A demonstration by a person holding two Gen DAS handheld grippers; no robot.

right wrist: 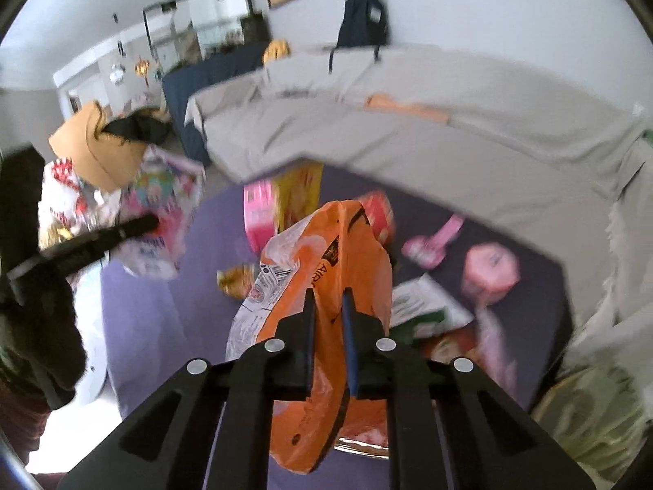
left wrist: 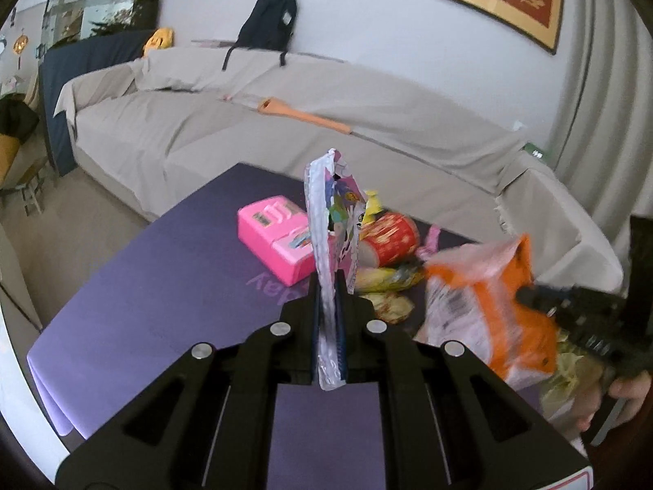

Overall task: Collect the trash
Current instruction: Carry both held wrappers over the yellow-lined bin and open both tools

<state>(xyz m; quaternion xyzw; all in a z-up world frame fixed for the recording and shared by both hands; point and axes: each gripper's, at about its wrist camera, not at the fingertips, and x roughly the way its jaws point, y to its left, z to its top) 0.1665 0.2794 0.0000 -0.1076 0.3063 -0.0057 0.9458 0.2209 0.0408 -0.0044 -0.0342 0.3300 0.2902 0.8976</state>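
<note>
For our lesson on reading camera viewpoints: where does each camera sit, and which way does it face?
Left wrist: sits on the left hand-held gripper, facing the purple table and covered sofa; it grips a colourful wrapper.
Right wrist: sits on the right hand-held gripper, facing the same way; it grips an orange bag.
Shared: each view shows the other gripper; both show the pink box and backpack.

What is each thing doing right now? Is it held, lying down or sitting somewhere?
Left gripper: shut on the pink wrapper.
Pink wrapper: held upright, off the table.
Right gripper: shut on the orange bag.
Orange bag: held up, crumpled.
Pink box: lying flat on the purple table.
Red cup: tipped on its side.
</note>
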